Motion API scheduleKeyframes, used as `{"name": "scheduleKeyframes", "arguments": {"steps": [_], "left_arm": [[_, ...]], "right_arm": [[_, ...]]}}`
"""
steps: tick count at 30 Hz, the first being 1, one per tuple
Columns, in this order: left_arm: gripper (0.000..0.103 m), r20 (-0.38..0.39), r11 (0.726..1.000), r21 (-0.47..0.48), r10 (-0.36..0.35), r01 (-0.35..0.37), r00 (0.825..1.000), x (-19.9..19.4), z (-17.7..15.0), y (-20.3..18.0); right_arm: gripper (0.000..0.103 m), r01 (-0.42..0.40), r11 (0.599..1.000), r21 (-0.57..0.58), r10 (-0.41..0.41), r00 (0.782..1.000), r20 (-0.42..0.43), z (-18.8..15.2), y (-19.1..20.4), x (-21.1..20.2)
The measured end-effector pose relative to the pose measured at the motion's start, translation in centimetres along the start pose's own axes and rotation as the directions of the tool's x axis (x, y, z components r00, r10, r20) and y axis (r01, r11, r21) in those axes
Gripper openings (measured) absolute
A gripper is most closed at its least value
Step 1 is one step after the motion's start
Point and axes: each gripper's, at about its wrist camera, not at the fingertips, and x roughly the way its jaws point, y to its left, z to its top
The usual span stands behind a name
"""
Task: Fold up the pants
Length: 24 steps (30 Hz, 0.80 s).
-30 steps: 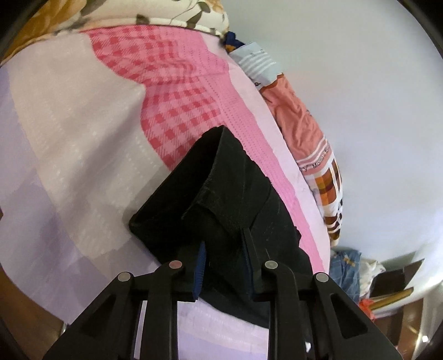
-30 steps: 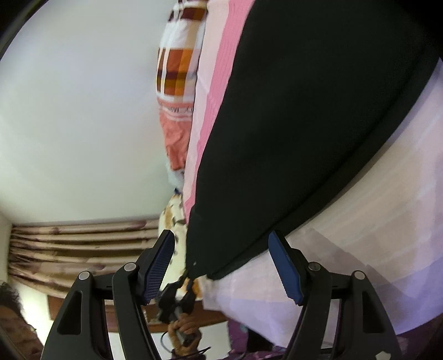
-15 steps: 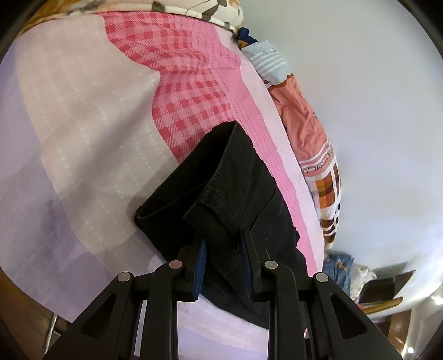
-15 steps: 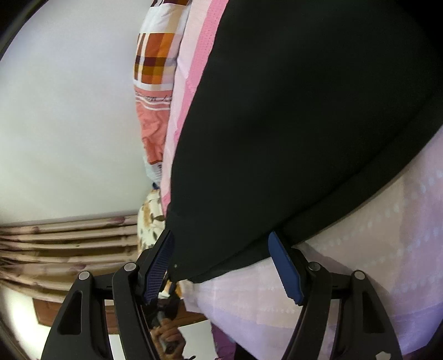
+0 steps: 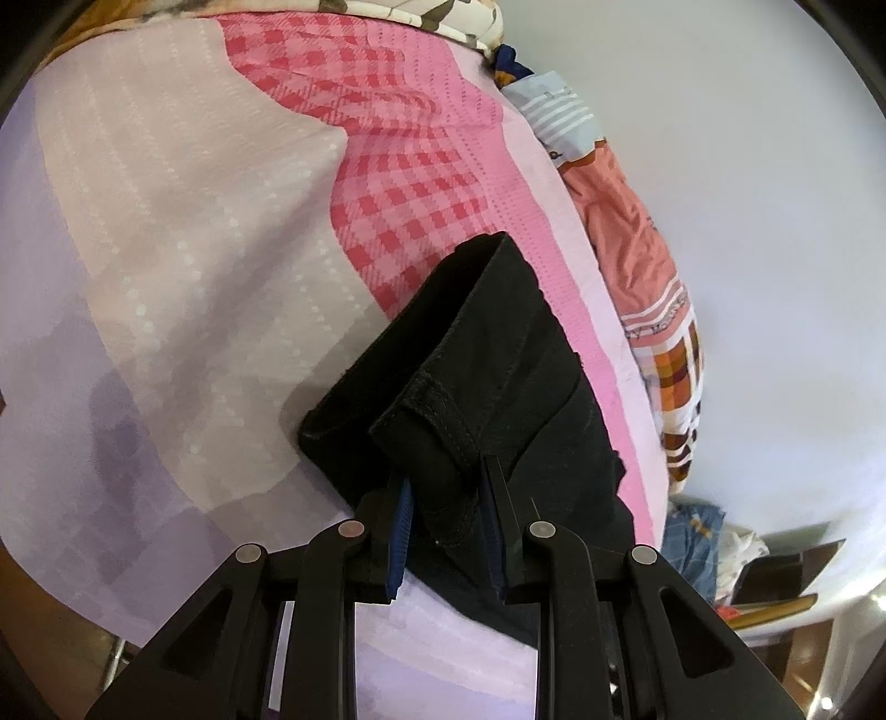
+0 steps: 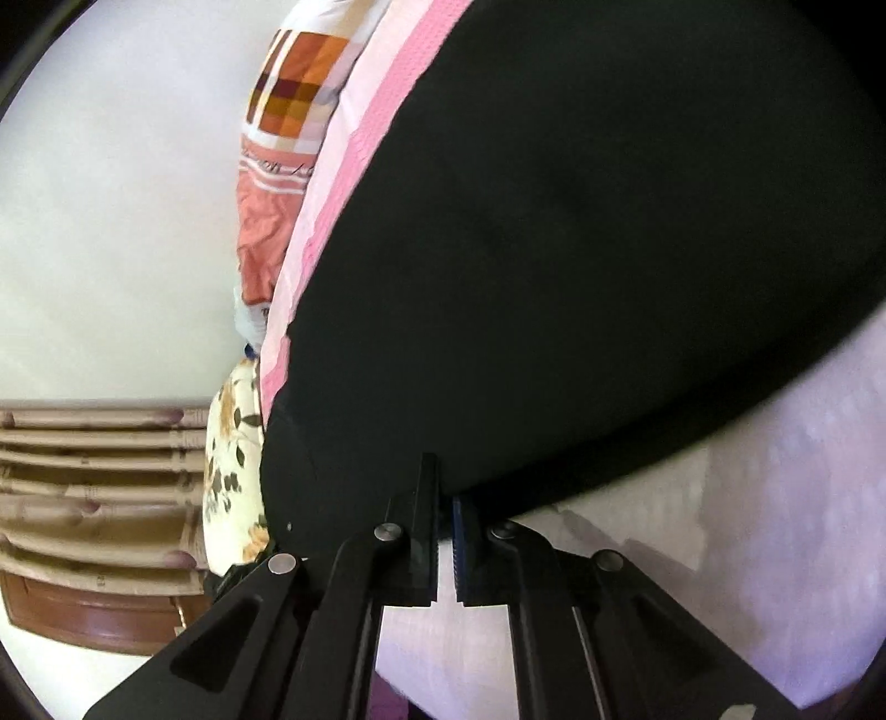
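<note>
Lying on the bed [image 5: 166,232] are the black pants [image 5: 498,354], the biggest dark thing in both views. They sit on the pink and pale purple sheet [image 5: 421,166], near the side by the wall [image 5: 775,194]. In the left view the pants run long, from the left gripper [image 5: 446,498] up and away toward the pillow [image 5: 432,14]. Part of the cloth is already doubled over, with a thick stitched edge on top.

The left gripper is pinching that thick edge, with the cloth squeezed tight between its two blue pads. The right gripper [image 6: 446,520] is clamped down on the near edge of the pants [image 6: 581,249], and its pads are almost touching, so it grips only a thin bit of cloth. From these jaws, the pants spread up and away.

Both hands are right at the pants, so neither one is closer. I think the next move is to lift both ends and bring one over the other, along the long way.

A heap of bright clothes [image 5: 653,288] lies between the bed and the wall. Brown curtains [image 6: 99,476] hang farther off.
</note>
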Motion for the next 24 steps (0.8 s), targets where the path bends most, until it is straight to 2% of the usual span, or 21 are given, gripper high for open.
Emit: {"name": "scheduleKeyframes", "arguments": {"steps": [6, 9, 12, 14, 16, 18, 21, 23, 24], "left_arm": [[0.024, -0.007, 0.999, 0.0, 0.033, -0.033, 0.999, 0.0, -0.1, 0.9], [0.024, 0.0, 0.999, 0.022, 0.036, -0.036, 0.999, 0.2, -0.1, 0.9], [0.024, 0.008, 0.999, 0.034, 0.009, -0.009, 1.0, 0.2, 0.0, 0.7], [0.024, 0.017, 0.998, 0.055, 0.007, -0.007, 1.0, 0.2, 0.1, 0.4], [0.024, 0.012, 0.997, 0.069, 0.023, -0.023, 1.0, 0.5, 0.2, 0.4], [0.024, 0.003, 0.999, 0.049, 0.021, -0.021, 1.0, 0.8, 0.2, 0.8], [0.026, -0.002, 0.999, 0.042, 0.026, -0.026, 1.0, 0.9, 0.2, 1.1], [0.026, -0.002, 0.998, 0.057, 0.037, -0.037, 0.999, 0.9, 0.2, 0.9], [0.026, -0.001, 0.997, 0.063, 0.043, -0.043, 0.999, 1.0, 0.2, 0.8]], "right_arm": [[0.005, -0.011, 0.999, 0.031, 0.011, 1.0, -0.011, -0.4, -1.1, 0.1], [0.006, -0.111, 0.992, 0.052, 0.11, 0.994, 0.016, -0.1, -1.1, -0.2], [0.009, -0.221, 0.973, 0.06, 0.217, 0.974, 0.067, 0.4, -1.3, -1.4], [0.011, -0.246, 0.967, 0.059, 0.239, 0.964, 0.116, 0.9, -1.8, -2.6], [0.014, -0.263, 0.959, 0.106, 0.242, 0.954, 0.179, 1.5, -3.4, -4.0], [0.014, -0.302, 0.938, 0.172, 0.254, 0.933, 0.256, 2.3, -5.8, -5.8], [0.014, -0.346, 0.897, 0.276, 0.216, 0.887, 0.408, 3.4, -10.4, -9.5], [0.014, -0.404, 0.842, 0.358, 0.185, 0.839, 0.512, 3.8, -13.9, -12.0], [0.013, -0.417, 0.825, 0.382, 0.163, 0.823, 0.545, 4.0, -15.3, -13.1]]}}
